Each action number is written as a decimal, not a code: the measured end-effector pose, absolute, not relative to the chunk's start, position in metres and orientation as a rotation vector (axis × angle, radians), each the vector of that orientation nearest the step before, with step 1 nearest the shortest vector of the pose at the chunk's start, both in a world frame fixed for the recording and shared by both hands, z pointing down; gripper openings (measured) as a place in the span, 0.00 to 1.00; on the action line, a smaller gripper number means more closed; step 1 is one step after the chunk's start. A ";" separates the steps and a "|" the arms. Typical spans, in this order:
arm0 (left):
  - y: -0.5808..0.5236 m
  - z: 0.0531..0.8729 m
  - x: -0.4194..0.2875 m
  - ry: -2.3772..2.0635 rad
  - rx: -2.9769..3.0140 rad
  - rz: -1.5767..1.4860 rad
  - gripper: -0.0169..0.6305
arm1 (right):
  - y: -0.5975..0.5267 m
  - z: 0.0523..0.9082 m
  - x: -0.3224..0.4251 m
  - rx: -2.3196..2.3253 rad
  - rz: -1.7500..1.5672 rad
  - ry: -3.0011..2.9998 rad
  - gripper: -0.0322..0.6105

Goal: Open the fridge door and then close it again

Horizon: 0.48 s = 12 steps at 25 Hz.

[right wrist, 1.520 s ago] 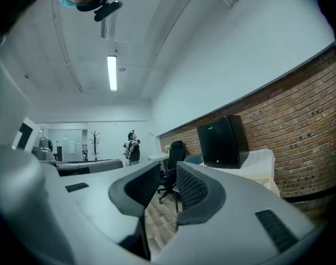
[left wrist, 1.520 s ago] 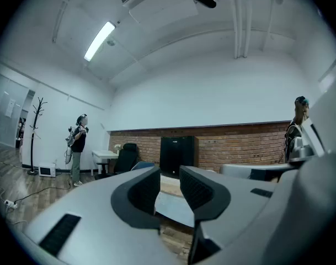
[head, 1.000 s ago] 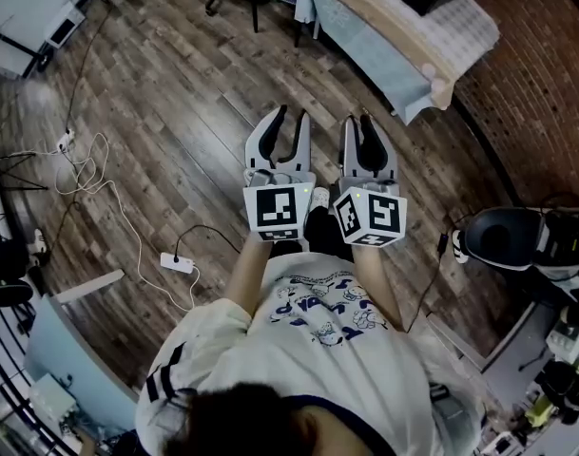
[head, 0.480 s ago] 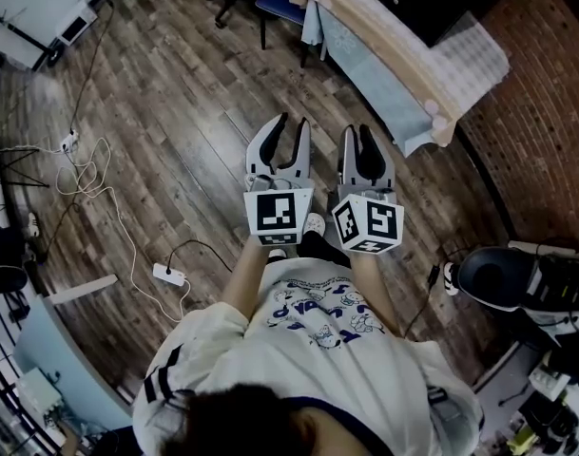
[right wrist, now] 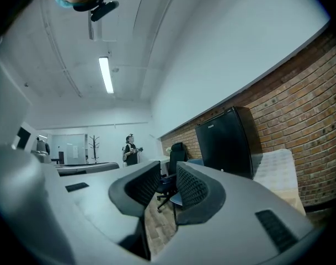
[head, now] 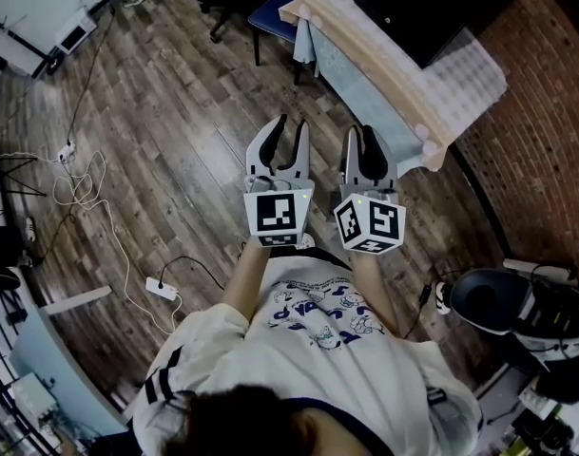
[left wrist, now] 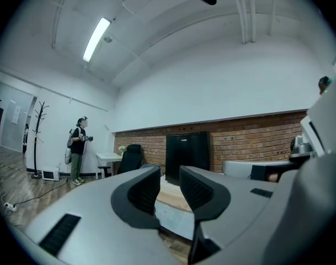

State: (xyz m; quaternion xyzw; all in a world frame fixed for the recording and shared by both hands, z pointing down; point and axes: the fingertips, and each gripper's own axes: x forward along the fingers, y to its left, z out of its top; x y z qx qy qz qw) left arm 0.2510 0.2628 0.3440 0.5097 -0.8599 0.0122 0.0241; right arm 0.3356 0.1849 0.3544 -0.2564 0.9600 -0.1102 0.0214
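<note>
- We find the head view dim, darkening toward its corners; the wooden floor carries a pale sheen left of centre.
- All three views bow straight lines strongly toward the edges. Both gripper views end in a black circular border.
- In the left gripper view, a ceiling strip light burns out to white; walls are evenly lit, with a cool bluish cast.
- The right gripper view shows a ceiling strip light, likewise overexposed.
- The left gripper and right gripper look soft up close, their inner jaw faces in shadow.
- The brick wall reads sharp.
</note>
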 end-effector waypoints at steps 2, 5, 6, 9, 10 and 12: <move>0.252 0.346 0.249 -2.657 1.578 0.036 0.21 | 0.175 0.357 0.332 -0.794 -0.348 2.978 0.22; 0.240 0.350 0.241 -2.650 1.572 0.042 0.21 | 0.162 0.362 0.323 -0.795 -0.365 2.983 0.22; 0.236 0.351 0.238 -2.648 1.569 0.043 0.21 | 0.158 0.364 0.319 -0.796 -0.372 2.984 0.22; 0.227 0.357 0.223 -2.646 1.558 0.037 0.21 | 0.146 0.371 0.303 -0.798 -0.386 2.991 0.22; 0.223 0.359 0.217 -2.645 1.554 0.033 0.21 | 0.142 0.373 0.297 -0.797 -0.388 2.994 0.22; 0.216 0.363 0.203 -2.643 1.550 0.028 0.21 | 0.135 0.377 0.282 -0.798 -0.386 3.001 0.22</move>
